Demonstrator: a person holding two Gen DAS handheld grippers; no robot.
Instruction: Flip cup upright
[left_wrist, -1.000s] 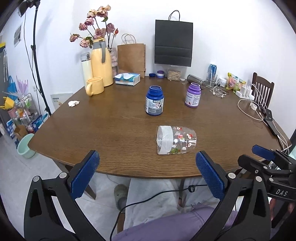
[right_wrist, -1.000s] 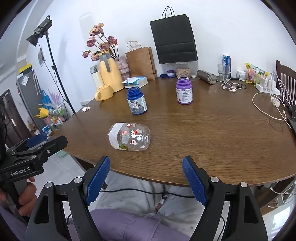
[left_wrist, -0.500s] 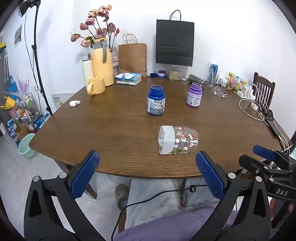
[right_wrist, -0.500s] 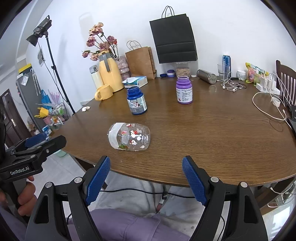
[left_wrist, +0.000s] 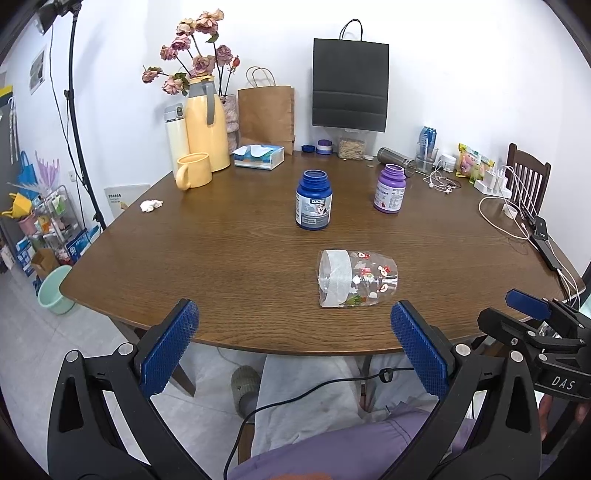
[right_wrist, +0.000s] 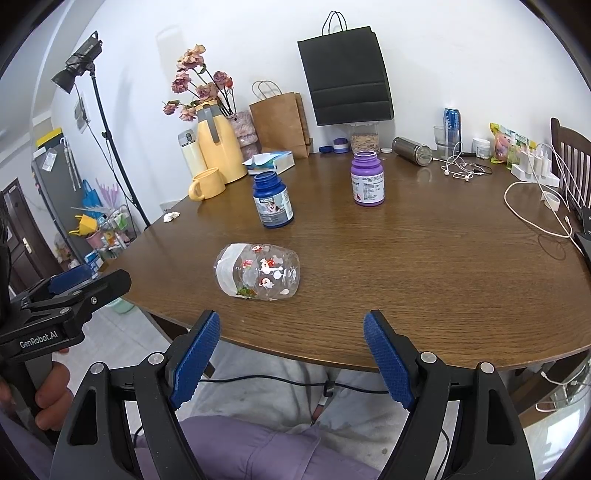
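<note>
A clear plastic cup (left_wrist: 357, 278) printed with small red and white figures lies on its side on the brown wooden table (left_wrist: 221, 251), near the front edge; a white band wraps its left end. In the right wrist view the same cup (right_wrist: 258, 274) lies ahead and left of centre. My left gripper (left_wrist: 293, 341) is open, held before the table's front edge, the cup just beyond its right finger. My right gripper (right_wrist: 291, 352) is open too, short of the edge, the cup ahead of its left finger. Neither touches the cup.
Behind the cup stand a blue jar (left_wrist: 313, 199) and a purple jar (left_wrist: 389, 189). Further back are a yellow mug (left_wrist: 193, 170), a yellow jug with flowers (left_wrist: 205, 123), a tissue box (left_wrist: 258, 156) and paper bags. Cables (left_wrist: 506, 218) lie at the right. A person's lap is below.
The left wrist view has shifted slightly, so the cup sits a touch further right and lower. Both grippers stay open and the cup has not moved.
</note>
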